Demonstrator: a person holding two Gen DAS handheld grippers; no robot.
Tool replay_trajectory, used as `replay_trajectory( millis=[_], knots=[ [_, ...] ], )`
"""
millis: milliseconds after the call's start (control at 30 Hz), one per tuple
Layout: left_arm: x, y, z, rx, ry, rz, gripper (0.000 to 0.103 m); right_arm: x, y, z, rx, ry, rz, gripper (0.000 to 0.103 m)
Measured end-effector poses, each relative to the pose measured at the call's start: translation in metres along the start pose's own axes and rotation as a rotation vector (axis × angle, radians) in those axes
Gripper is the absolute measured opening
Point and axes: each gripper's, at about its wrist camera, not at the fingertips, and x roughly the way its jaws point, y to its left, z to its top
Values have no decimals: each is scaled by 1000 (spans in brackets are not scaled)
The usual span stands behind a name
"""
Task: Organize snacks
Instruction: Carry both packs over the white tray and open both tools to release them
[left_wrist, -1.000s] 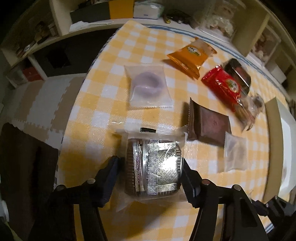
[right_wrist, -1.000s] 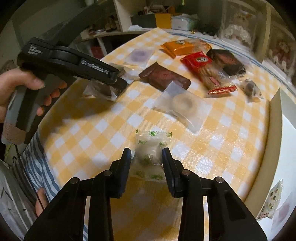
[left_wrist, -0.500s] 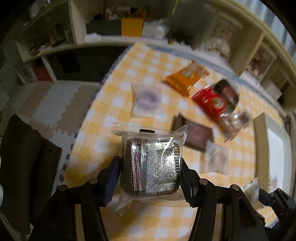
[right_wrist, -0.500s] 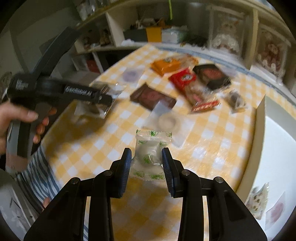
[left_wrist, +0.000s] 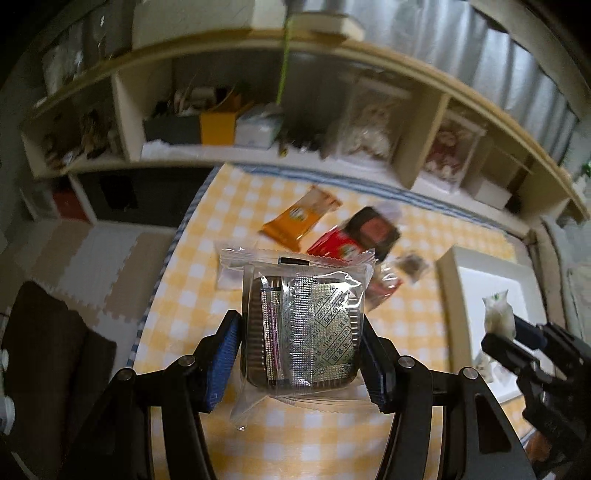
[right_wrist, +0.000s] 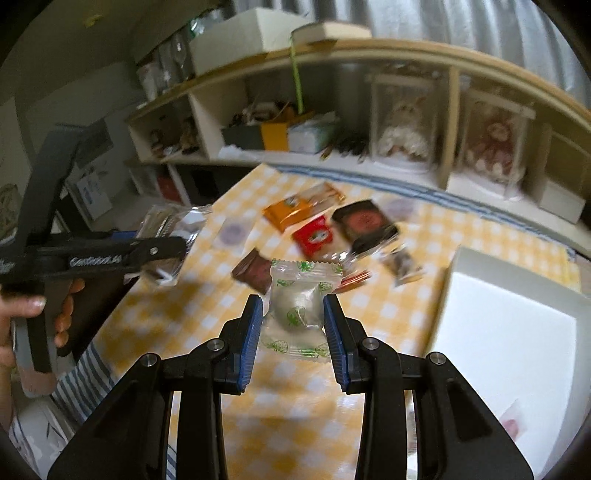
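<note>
Both grippers loaded | my left gripper (left_wrist: 301, 354) pinches the clear tray pack (left_wrist: 301, 332) off the checked table (left_wrist: 207, 288) | right gripper (right_wrist: 293, 325) pinches the green-printed candy (right_wrist: 299, 306) | loose snacks (right_wrist: 314, 232) beyond, white box (right_wrist: 509, 332) right

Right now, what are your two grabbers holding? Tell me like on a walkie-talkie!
Left gripper shut on foil-lined snack pack. Right gripper shut on green-printed candy. Both clear of the table. White box open, nothing blocking.
</note>
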Motion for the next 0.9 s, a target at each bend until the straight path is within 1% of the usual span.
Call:
replay_trajectory(
  millis=[267,533,767,900],
  knots=[
    [-30,-49,-5,67,-24,-28,58,-44,-24,10,19,-36,-61,35],
    [-45,-110,-8,117,-44,-81,58,-86,-65,3,58,-42,-119,35],
    [-41,-169,-15,165,-41,-136,58,-123,-111,-16,116,-43,-177,35],
    [-29,-199,-16,185,-28,-170,58,-140,-138,-28,150,-35,-210,35]
  ],
)
